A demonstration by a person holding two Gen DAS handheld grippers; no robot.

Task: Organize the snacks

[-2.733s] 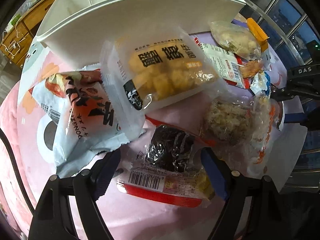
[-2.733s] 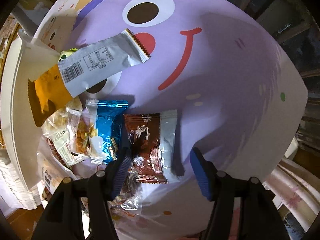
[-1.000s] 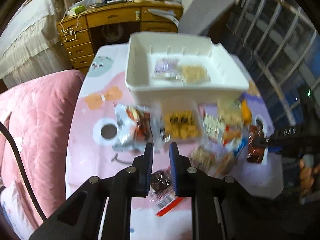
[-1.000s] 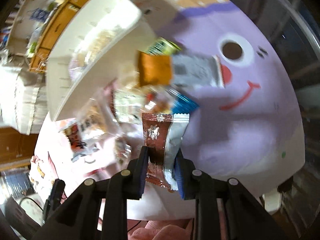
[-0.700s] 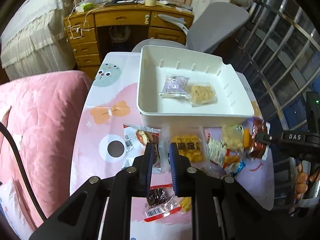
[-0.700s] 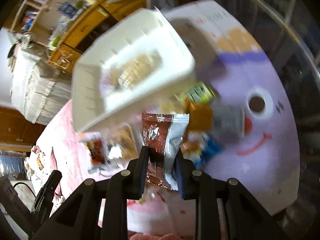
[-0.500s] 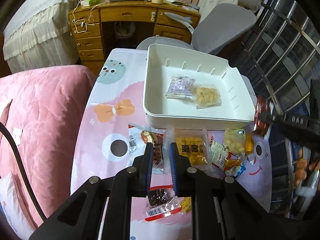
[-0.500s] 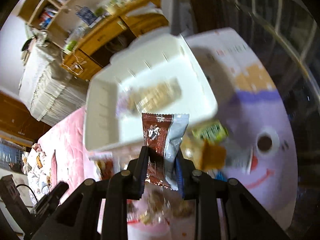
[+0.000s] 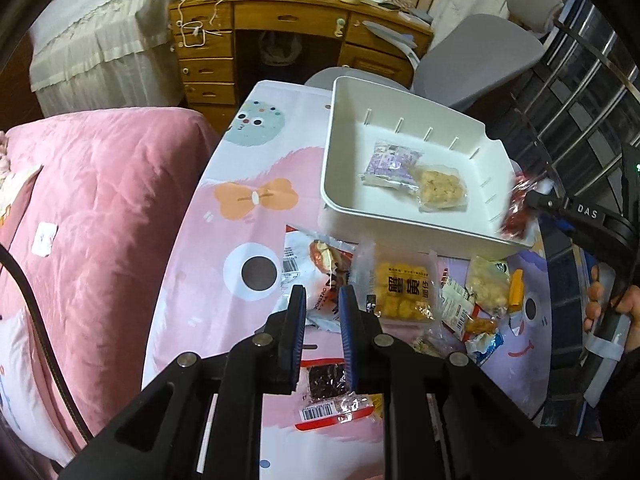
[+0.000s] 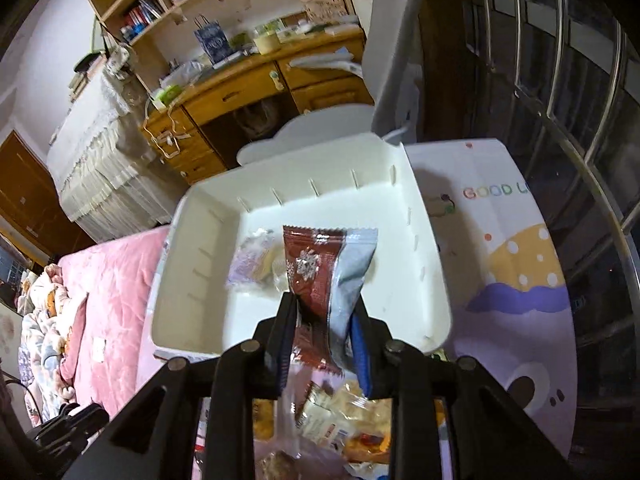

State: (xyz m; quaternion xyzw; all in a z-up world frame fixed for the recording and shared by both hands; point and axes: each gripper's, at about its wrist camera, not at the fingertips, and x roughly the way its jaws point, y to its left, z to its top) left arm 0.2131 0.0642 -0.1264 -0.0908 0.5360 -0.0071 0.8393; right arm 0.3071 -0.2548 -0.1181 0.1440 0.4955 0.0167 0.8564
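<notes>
My right gripper (image 10: 324, 312) is shut on a brown and silver snack packet (image 10: 326, 276) and holds it over the near part of the white bin (image 10: 200, 280). In the left wrist view the right gripper (image 9: 536, 200) is at the right rim of the bin (image 9: 340, 152) with the packet (image 9: 516, 216). The bin holds a purple packet (image 9: 390, 164) and a clear biscuit packet (image 9: 440, 188). My left gripper (image 9: 322, 308) is shut and empty, high above the snack pile. A dark-fruit packet (image 9: 332, 396) lies below it, a yellow snack bag (image 9: 404, 288) just beyond.
Several more packets (image 9: 480, 308) lie on the cartoon-print tablecloth (image 9: 240, 200) in front of the bin. A pink quilt (image 9: 80, 208) lies to the left. A grey chair (image 9: 480, 68) and a wooden desk (image 9: 288, 28) stand behind the table.
Both grippers closed and rose from the table. The right gripper took the brown packet and carried it up and over the white bin. The left gripper rose empty, leaving the dark-fruit packet on the cloth.
</notes>
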